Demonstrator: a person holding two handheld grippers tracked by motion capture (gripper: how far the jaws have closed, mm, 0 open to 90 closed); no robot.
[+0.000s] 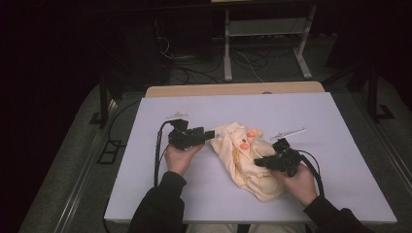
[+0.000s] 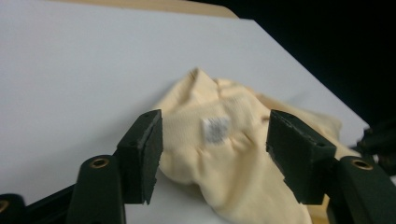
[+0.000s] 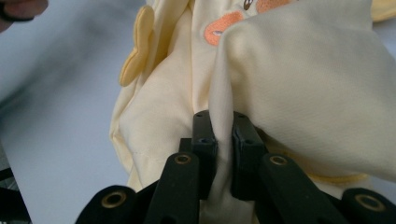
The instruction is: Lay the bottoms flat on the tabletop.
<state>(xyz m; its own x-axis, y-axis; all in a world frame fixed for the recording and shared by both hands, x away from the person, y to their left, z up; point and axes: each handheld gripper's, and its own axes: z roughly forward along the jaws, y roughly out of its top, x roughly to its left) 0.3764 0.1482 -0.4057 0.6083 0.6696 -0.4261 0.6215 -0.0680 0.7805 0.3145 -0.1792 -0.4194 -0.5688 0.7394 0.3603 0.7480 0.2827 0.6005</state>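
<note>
The crumpled pale yellow cloth garment with orange stitched patches (image 1: 245, 158) is lying in the middle of the white worktop (image 1: 145, 194), and the right gripper (image 3: 225, 123) is pinching a fold of it tight while the left gripper (image 2: 212, 140) is sitting wide apart with the cloth's end between its jaws, not squeezing. I think the left one needs a fresh grab to spread the cloth flat. Two thin grey strips (image 1: 287, 132) are lying nearby, not in the way.

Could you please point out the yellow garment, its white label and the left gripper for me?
yellow garment (image 1: 245, 165): high view, middle of the crumpled cloth.
white label (image 2: 216, 129): left gripper view, the tag's centre.
left gripper (image 2: 214, 154): left gripper view, midway between its open jaws.
</note>
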